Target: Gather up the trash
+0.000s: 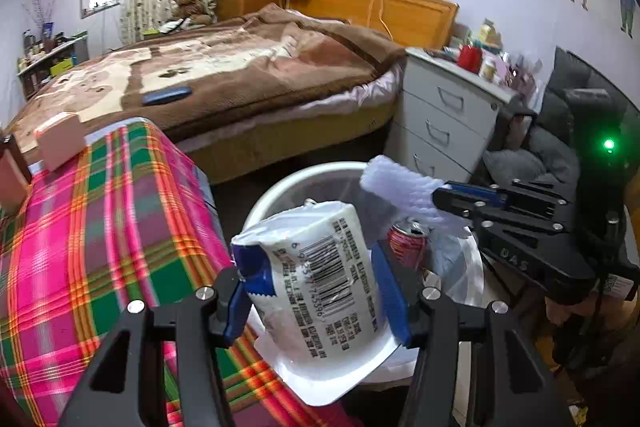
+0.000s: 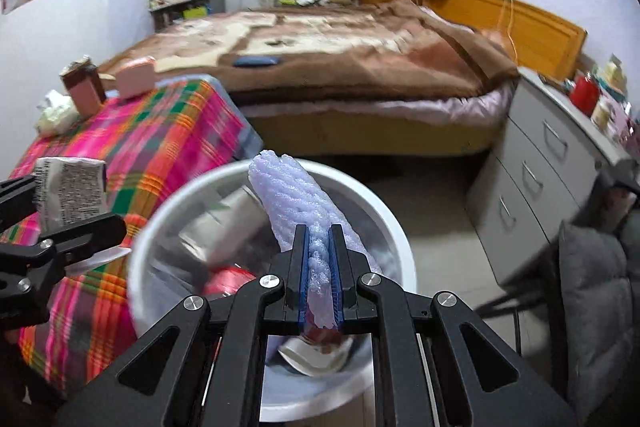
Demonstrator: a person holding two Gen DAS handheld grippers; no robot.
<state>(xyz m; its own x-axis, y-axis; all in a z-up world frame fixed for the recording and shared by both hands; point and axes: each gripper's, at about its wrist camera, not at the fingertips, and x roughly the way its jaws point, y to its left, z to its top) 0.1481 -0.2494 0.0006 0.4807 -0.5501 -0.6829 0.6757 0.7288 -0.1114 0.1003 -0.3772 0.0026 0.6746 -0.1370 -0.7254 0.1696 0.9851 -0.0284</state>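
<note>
My left gripper (image 1: 316,287) is shut on a white plastic pouch (image 1: 320,279) with a barcode, held over the near rim of a white trash bin (image 1: 280,183). A red can (image 1: 408,241) and other wrappers lie inside the bin. My right gripper (image 2: 320,263) is shut on a piece of white foam netting (image 2: 288,195), which sticks up above the white trash bin (image 2: 396,223). In the left wrist view the right gripper (image 1: 440,197) comes in from the right with the foam netting (image 1: 396,183) over the bin. The right wrist view shows the left gripper (image 2: 68,203) with the pouch (image 2: 68,191) at the left.
A table with a pink and green plaid cloth (image 1: 88,227) stands left of the bin, with a pink box (image 1: 60,143) and a brown carton (image 2: 82,89) on it. A bed (image 1: 240,67) lies behind. A grey drawer unit (image 1: 444,119) and a dark chair (image 2: 592,291) stand to the right.
</note>
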